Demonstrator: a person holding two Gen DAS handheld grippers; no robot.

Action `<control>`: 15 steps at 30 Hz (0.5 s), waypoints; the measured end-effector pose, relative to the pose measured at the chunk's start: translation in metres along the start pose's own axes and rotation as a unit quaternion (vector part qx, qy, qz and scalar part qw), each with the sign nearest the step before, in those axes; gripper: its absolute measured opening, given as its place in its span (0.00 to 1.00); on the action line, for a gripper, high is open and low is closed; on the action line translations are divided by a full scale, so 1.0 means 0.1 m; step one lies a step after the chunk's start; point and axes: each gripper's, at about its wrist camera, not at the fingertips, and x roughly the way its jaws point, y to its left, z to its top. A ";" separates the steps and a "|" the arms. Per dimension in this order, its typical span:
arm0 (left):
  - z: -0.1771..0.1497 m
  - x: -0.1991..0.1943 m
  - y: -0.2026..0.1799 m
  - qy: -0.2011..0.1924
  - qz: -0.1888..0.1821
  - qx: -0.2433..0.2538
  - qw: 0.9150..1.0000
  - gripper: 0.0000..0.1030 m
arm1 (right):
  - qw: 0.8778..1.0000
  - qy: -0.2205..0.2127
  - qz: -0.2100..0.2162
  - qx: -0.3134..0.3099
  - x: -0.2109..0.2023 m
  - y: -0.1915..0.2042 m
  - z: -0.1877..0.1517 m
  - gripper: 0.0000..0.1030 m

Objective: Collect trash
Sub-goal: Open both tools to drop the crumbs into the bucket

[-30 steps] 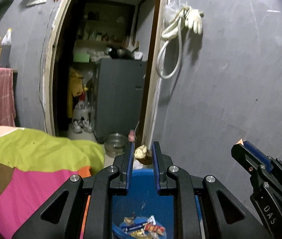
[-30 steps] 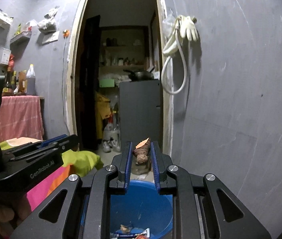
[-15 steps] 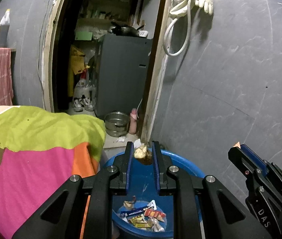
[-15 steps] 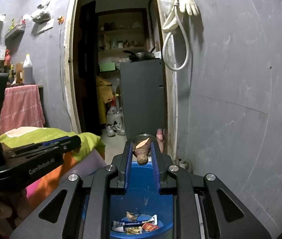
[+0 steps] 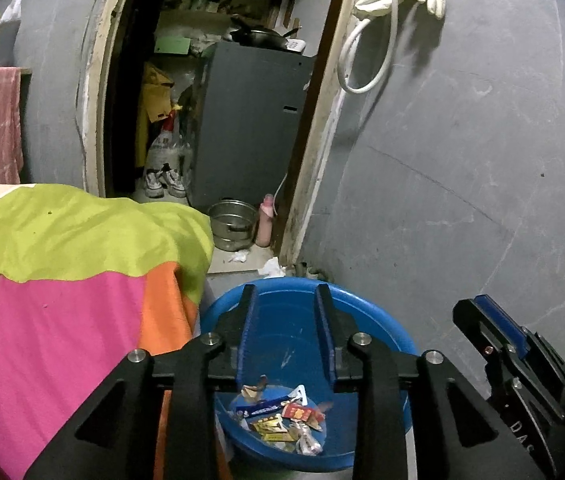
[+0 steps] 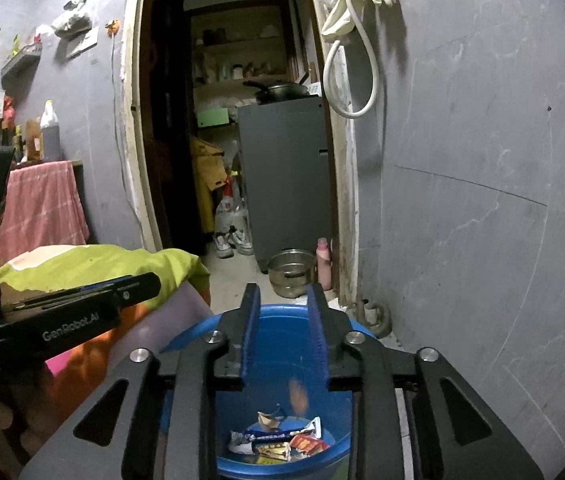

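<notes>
Both grippers hang over a blue plastic tub (image 5: pixel 362 300) (image 6: pixel 202 324) with several snack wrappers (image 5: pixel 282 420) (image 6: pixel 278 436) at its bottom. My left gripper (image 5: pixel 285 292) has its jaws opening, and nothing is between its blue pads. My right gripper (image 6: pixel 283 292) is opening too; a blurred orange-brown scrap (image 6: pixel 297 394) falls below its jaws into the tub. The right gripper (image 5: pixel 478 304) shows at the right edge of the left wrist view. The left gripper (image 6: pixel 150 280) shows at the left of the right wrist view.
A bed with a green, pink and orange cover (image 5: pixel 62 280) lies just left of the tub. The grey wall (image 5: pixel 462 200) stands on the right. Beyond, a doorway holds a steel pot (image 5: pixel 231 220), a pink bottle (image 5: pixel 265 220), a grey cabinet (image 5: pixel 250 120) and shoes (image 5: pixel 164 182).
Both grippers have sunk lower over the tub and opened their jaws. The pale lump has left the left jaws and the brown scrap has left the right jaws and is falling.
</notes>
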 end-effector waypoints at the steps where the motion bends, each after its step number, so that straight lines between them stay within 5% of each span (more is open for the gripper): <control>1: 0.01 -0.01 0.01 -0.001 -0.002 -0.003 1.000 0.25 | 1.000 -0.002 -0.001 0.000 -0.01 0.00 0.01 0.23; 9: 0.09 -0.19 0.02 -0.013 -0.015 -0.009 1.000 0.33 | 1.000 -0.020 -0.005 -0.004 -0.15 0.03 0.12 0.23; 15: 0.19 -0.47 0.03 -0.051 -0.018 -0.003 0.999 0.46 | 0.999 -0.045 -0.010 -0.007 -0.34 0.08 0.26 0.34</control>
